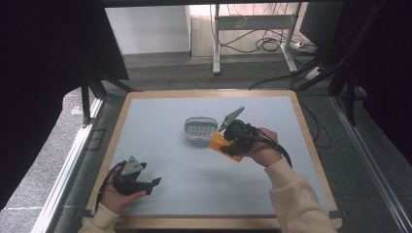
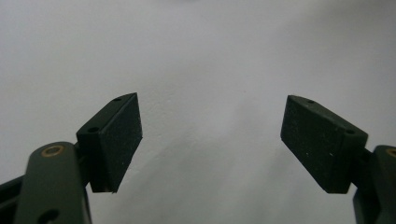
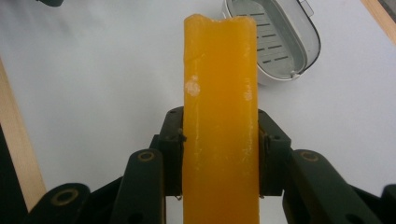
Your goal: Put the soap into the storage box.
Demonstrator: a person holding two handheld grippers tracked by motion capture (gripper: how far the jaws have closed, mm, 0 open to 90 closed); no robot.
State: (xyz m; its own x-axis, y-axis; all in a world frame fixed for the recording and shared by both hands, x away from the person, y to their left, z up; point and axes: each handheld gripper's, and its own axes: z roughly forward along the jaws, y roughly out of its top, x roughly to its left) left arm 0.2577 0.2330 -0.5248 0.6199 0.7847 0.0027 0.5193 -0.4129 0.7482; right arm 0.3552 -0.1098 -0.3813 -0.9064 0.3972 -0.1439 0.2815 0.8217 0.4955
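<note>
Right gripper view shows the orange bar (image 3: 219, 121) clamped between the right gripper's (image 3: 219, 154) pads, jutting beyond the fingertips toward the grey slotted dish (image 3: 280, 42) just past them. That hand tilts down over the table (image 1: 160, 145). Well apart, the left gripper (image 2: 210, 140) lies low, jaws wide and empty.

Even, soft light; dark edges; slight blur.

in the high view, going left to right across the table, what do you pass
left gripper, black and open, low near the table's front edge → white oval slotted soap dish near the middle → orange rectangular soap bar clamped in the black right gripper, just right of the dish → the hand holding that gripper
</note>
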